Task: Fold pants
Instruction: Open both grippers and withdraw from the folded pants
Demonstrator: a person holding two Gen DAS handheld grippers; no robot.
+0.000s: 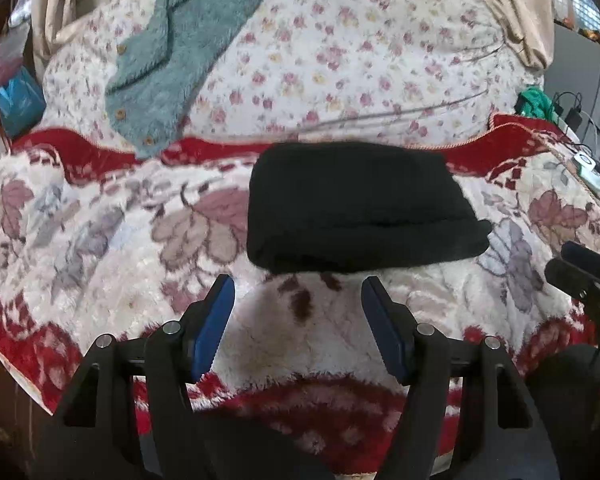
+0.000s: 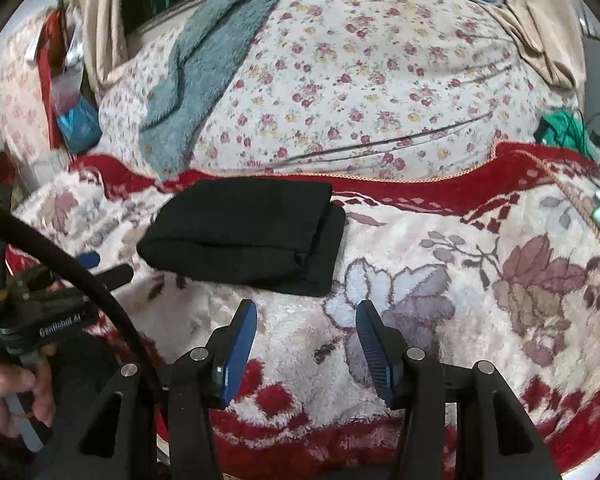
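Although both tools sit lowest in their frames, neither grips anything: the left gripper (image 1: 298, 328) stands with its blue pads wide apart over bare plush, and the right gripper (image 2: 306, 344) is likewise spread wide and empty. Just above them, the black pants (image 1: 356, 208) lie as a compact, layered rectangle on the red-and-cream floral blanket (image 1: 100, 220), at the centre of the left view and left of centre in the right view (image 2: 248, 232). Judging by that tidy bundle, the folding looks essentially finished; any next move would call only for squaring the stepped right-hand edge, where a lower layer peeks out, or for leaving it alone. In the lower left of the right view, the person's hand (image 2: 12, 396) grasps the other tool's handle.

Farther up, a teal fleece garment (image 1: 168, 52) drapes across the small-flowered quilt (image 1: 340, 60). At the upper left, a blue bag (image 1: 18, 100) is wedged beside the bed; I cannot tell what it contains. Something green (image 1: 534, 100) lies at the right edge.
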